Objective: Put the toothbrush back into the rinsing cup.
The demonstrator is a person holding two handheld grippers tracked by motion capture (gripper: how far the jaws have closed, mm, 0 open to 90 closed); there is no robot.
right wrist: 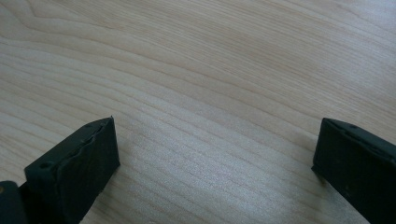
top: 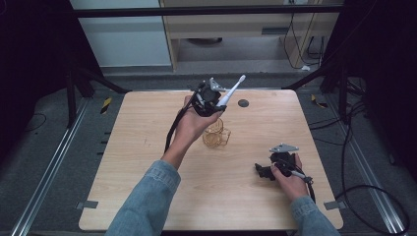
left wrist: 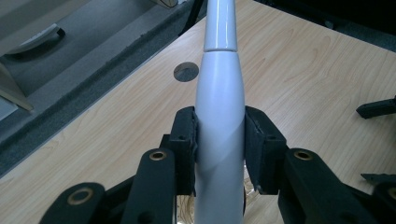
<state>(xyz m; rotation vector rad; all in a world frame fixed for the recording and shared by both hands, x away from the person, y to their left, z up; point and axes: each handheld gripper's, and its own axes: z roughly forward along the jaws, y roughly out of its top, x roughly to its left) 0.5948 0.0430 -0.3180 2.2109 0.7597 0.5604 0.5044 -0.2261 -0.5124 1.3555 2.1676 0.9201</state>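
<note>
My left gripper is raised over the back middle of the wooden table, shut on a white electric toothbrush. The brush head points up and to the right. In the left gripper view both pads press on the toothbrush's thick handle. Just below and in front of it stands an amber see-through cup. My right gripper rests low at the table's right front. Its jaws stand wide apart over bare wood, with nothing between them.
A dark round hole sits in the tabletop near the back edge, right of the toothbrush. Black stand legs and cables lie on the grey floor around the table. A pale cabinet stands beyond the far edge.
</note>
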